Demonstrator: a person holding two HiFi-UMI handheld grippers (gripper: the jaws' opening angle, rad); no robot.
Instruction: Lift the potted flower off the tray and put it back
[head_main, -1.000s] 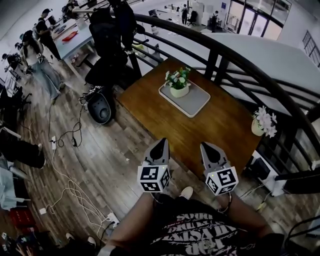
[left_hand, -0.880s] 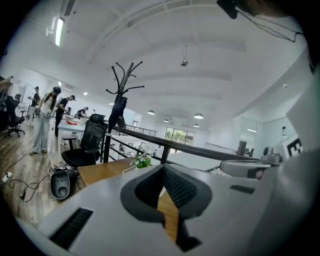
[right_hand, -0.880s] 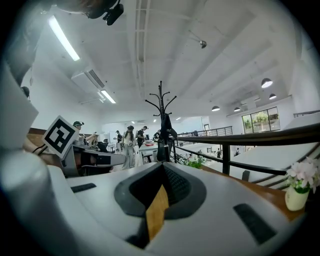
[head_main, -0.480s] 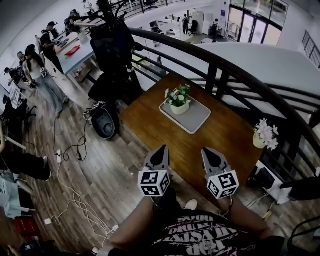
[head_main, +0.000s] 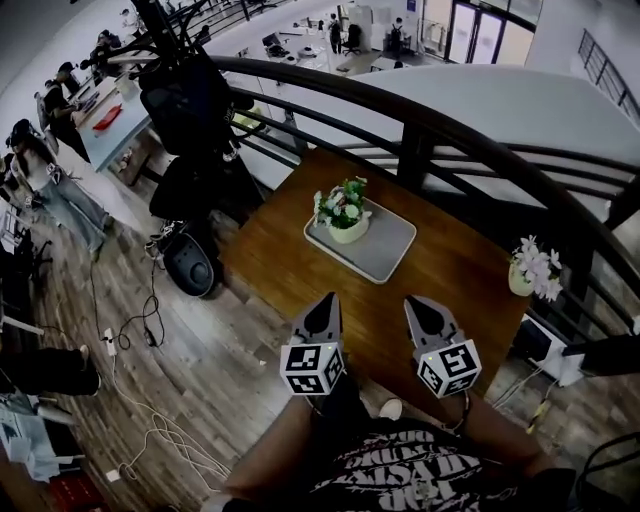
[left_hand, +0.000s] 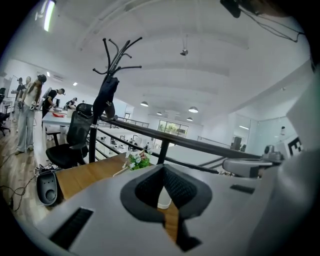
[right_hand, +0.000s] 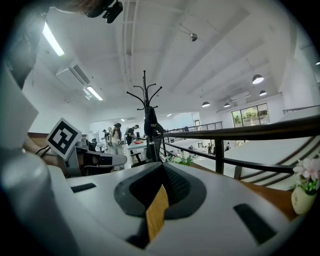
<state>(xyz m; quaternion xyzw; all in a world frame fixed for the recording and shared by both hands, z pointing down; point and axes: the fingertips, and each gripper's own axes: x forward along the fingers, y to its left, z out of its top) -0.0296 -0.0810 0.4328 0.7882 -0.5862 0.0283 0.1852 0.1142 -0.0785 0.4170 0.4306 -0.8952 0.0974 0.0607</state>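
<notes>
The potted flower (head_main: 345, 213), white blooms and green leaves in a pale pot, stands at the left end of a grey tray (head_main: 388, 252) on a wooden table (head_main: 450, 270). Both grippers hover over the table's near edge, well short of the tray. The left gripper (head_main: 326, 299) is shut and holds nothing; the right gripper (head_main: 414, 302) is shut and holds nothing too. In the left gripper view the flower (left_hand: 138, 159) shows just left of the shut left gripper (left_hand: 163, 167). From the right gripper view the flower (right_hand: 182, 160) lies far ahead, past the right gripper (right_hand: 162, 168).
A second pot of pale flowers (head_main: 531, 268) sits at the table's right edge. A dark railing (head_main: 430, 125) curves behind the table. A coat rack with dark clothes (head_main: 185, 100), a round dark device (head_main: 190, 265) and cables (head_main: 150, 320) occupy the floor at left. People stand at desks (head_main: 95, 110) far left.
Both grippers have come forward together, from over the floor to over the table's near edge. The table and tray now lie closer. Both have stayed shut.
</notes>
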